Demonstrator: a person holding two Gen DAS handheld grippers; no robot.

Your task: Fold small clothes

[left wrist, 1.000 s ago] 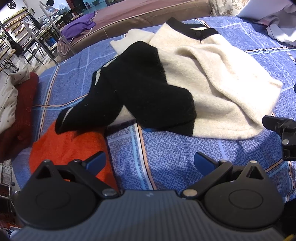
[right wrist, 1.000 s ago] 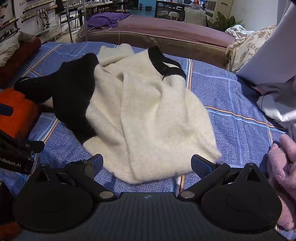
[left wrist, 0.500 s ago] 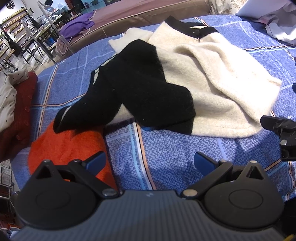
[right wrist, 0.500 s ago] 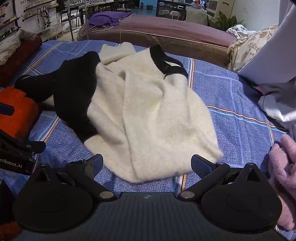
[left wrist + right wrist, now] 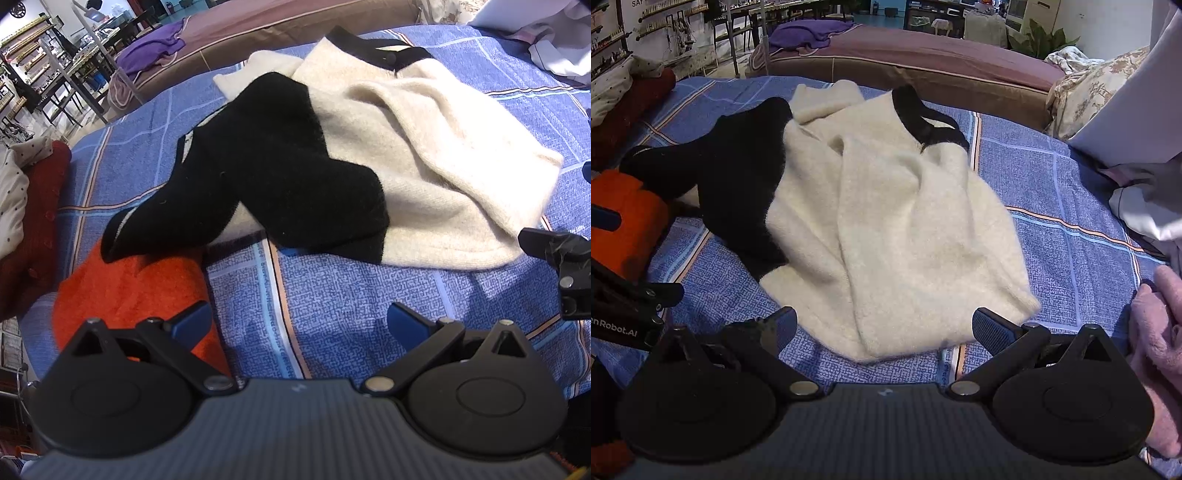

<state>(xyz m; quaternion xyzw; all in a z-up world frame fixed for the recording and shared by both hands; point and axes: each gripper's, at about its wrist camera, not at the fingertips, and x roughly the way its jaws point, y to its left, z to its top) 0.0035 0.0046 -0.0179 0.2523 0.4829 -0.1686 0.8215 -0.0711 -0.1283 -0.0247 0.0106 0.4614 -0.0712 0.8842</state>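
Note:
A small cream sweater (image 5: 436, 147) with black sleeves (image 5: 288, 166) and a black collar lies rumpled on the blue checked bedspread (image 5: 332, 295). It also shows in the right wrist view (image 5: 905, 229). My left gripper (image 5: 299, 319) is open and empty, hovering over the bedspread in front of the black sleeves. My right gripper (image 5: 884, 325) is open and empty, just before the sweater's cream hem. The right gripper's tip shows at the right edge of the left wrist view (image 5: 554, 247).
An orange folded garment (image 5: 129, 284) lies at the left, under a black cuff. A dark red garment (image 5: 33, 221) lies further left. A pink cloth (image 5: 1156, 332) lies at the right. White clothes (image 5: 1145, 210) and a brown mattress (image 5: 923, 62) lie beyond.
Both grippers have moved slightly toward the sweater. The sweater has not moved and both grippers stay open.

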